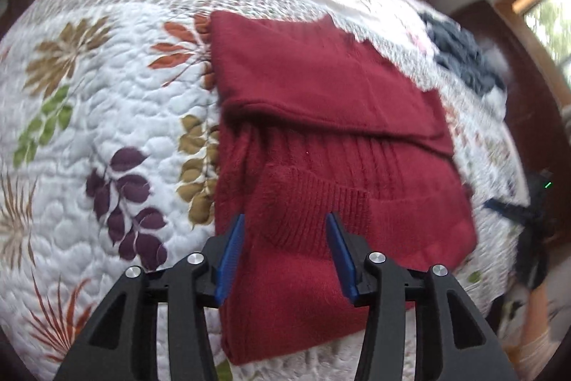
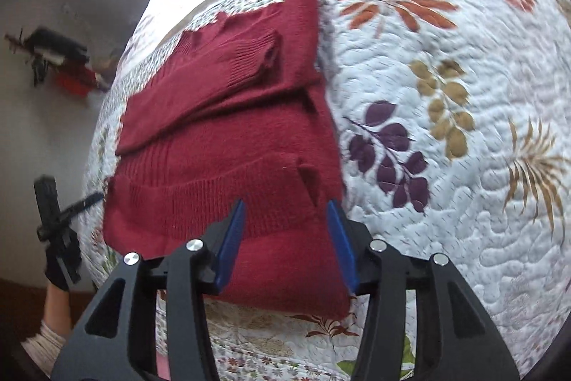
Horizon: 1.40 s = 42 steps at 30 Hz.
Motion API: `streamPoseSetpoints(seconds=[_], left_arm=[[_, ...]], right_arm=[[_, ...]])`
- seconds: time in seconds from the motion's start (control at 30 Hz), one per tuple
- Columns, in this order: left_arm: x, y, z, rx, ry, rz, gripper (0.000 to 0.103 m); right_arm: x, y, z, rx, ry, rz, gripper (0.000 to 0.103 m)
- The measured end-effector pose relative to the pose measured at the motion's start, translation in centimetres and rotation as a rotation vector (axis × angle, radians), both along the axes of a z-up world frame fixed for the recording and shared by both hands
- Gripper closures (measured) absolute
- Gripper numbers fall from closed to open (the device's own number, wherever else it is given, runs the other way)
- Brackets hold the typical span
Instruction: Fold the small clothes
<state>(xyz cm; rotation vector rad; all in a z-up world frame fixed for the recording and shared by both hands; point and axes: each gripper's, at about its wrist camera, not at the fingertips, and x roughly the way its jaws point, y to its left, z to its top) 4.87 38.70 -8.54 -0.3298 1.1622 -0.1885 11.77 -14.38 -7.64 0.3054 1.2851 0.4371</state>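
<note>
The red sweater's near hem is hidden behind the left gripper in its own view; a dark blue garment far back is too smeared to identify; the other gripper at the right view's edge is blurred, its jaws unreadable.

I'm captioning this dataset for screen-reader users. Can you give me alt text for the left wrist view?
A dark red knitted sweater, partly folded with its sleeves laid across the body, lies on a white quilted bedspread with leaf prints. The left tool, with blue pads, is open above the sweater's near part, holding nothing.
</note>
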Motion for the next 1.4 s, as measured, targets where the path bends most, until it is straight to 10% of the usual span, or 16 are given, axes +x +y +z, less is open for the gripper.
streamPoseSetpoints(seconds=[0.4,0.7,1.4], left_arm=[[1.4,-2.2,-2.6,0.107,0.029,-0.101,0.074],[1.6,-1.9,-4.0,0.088,0.064,-0.114,0.062],[2.2,-3.8,-3.6,0.074,0.048,-0.159,0.07]], right_arm=[[0.6,3.2,-0.7,-0.085,-0.035,0.137,0.054],[1.0,4.5,-1.0,-0.156,-0.08,0.262,0.046],[2.6,7.3,-3.8,-0.304,-0.11,0.431,0.053]])
